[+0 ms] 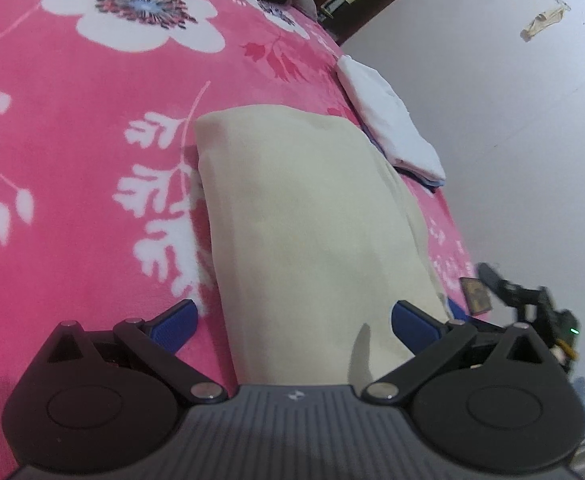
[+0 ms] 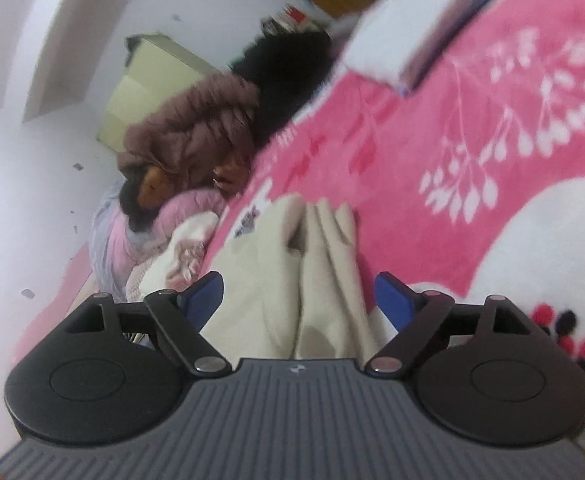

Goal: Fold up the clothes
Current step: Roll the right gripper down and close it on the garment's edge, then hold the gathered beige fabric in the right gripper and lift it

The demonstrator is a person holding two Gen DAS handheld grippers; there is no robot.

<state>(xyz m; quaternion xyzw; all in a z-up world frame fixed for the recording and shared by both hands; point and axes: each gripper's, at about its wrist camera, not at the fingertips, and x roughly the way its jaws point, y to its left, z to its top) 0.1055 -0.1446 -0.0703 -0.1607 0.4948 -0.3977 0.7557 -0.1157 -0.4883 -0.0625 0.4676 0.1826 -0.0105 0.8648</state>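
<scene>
A cream garment (image 1: pixel 304 216) lies folded into a long rectangle on the pink floral blanket (image 1: pixel 72 128). My left gripper (image 1: pixel 292 320) is open, its blue fingers (image 1: pixel 174 324) straddling the near end of the garment. In the right wrist view the same cream garment (image 2: pixel 312 280) shows its layered folded edges, and my right gripper (image 2: pixel 298 300) is open around them with blue pads (image 2: pixel 392 300) on either side. Neither gripper clamps the cloth.
A folded white cloth (image 1: pixel 388 128) lies at the bed's edge beyond the cream garment, also seen as a stack of folded cloth (image 2: pixel 416 32). A heap of unfolded clothes, brown and black jackets (image 2: pixel 212 132) and pink pieces, sits by the white wall (image 1: pixel 512 140).
</scene>
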